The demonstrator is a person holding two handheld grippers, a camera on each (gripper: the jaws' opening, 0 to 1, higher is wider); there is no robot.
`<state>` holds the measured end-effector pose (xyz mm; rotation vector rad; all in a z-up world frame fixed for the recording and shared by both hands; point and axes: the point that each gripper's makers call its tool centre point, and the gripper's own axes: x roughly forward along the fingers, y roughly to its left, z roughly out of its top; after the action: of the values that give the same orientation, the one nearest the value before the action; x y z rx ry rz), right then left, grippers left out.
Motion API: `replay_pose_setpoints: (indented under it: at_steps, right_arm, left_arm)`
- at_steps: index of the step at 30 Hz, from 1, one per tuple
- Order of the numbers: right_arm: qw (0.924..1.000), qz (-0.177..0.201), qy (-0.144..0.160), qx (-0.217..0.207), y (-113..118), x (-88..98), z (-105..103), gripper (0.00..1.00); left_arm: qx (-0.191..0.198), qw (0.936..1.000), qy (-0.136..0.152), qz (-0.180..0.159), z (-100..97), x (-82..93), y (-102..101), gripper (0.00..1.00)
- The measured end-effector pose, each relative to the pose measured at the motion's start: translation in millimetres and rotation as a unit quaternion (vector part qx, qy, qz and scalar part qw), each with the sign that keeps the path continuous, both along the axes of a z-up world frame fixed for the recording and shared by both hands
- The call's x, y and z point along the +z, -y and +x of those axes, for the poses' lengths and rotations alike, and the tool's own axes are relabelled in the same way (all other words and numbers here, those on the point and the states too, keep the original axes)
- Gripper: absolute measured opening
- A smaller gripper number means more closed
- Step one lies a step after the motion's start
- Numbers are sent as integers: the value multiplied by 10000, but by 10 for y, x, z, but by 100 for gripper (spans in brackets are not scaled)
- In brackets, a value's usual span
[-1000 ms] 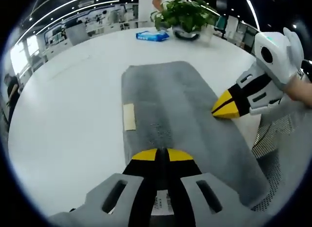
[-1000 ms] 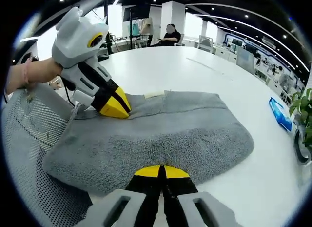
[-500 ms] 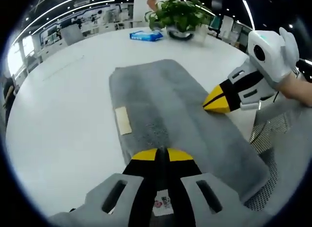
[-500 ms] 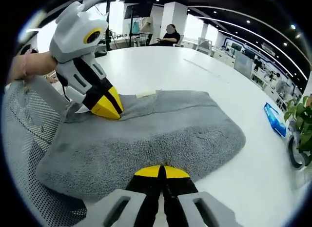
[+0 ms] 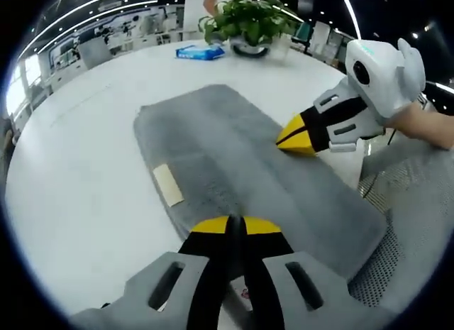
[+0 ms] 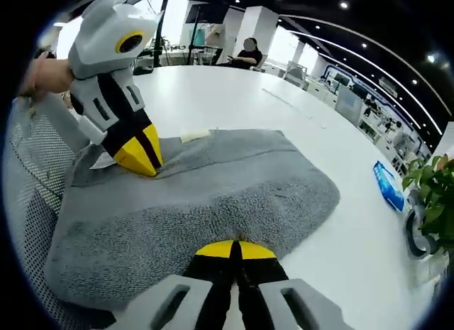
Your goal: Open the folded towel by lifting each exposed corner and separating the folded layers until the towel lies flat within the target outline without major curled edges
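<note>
A grey folded towel (image 5: 234,152) lies lengthwise on the white round table (image 5: 71,152), its near end hanging off the edge onto a mesh chair. A beige label (image 5: 164,184) sticks out at its long left edge. My left gripper (image 5: 228,225) is shut at the towel's near edge, pinching the cloth. From the right, my right gripper (image 5: 287,140) comes in, shut on the opposite long edge. In the right gripper view the towel (image 6: 213,195) spreads ahead, my right gripper (image 6: 228,248) clamps its near edge, and the left gripper (image 6: 142,163) bites the far corner beside the label (image 6: 195,135).
A potted plant (image 5: 241,21) and a blue packet (image 5: 200,53) stand at the table's far side, the packet (image 6: 386,184) well beyond the towel. A grey mesh chair (image 5: 397,223) sits against the table edge under the towel's end. A person (image 6: 248,53) sits far off.
Both views have shifted a little with the hands. Both grippers stay shut on the same towel edges, and the towel keeps its folded shape.
</note>
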<state>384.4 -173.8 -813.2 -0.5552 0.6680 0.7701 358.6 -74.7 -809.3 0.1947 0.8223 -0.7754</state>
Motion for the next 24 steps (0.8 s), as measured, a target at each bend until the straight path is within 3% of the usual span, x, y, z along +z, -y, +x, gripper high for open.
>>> replay_pose_setpoints:
  at_steps: [10,24]
  right_arm:
    - [9996,-156,213,25,23,7,65,0]
    - [9997,-131,199,-89,40,20,93,0]
  left_arm:
    - [-154,9999,7,9,-33,8,53,5]
    - [-281,9996,55,8,-46,19,89,5]
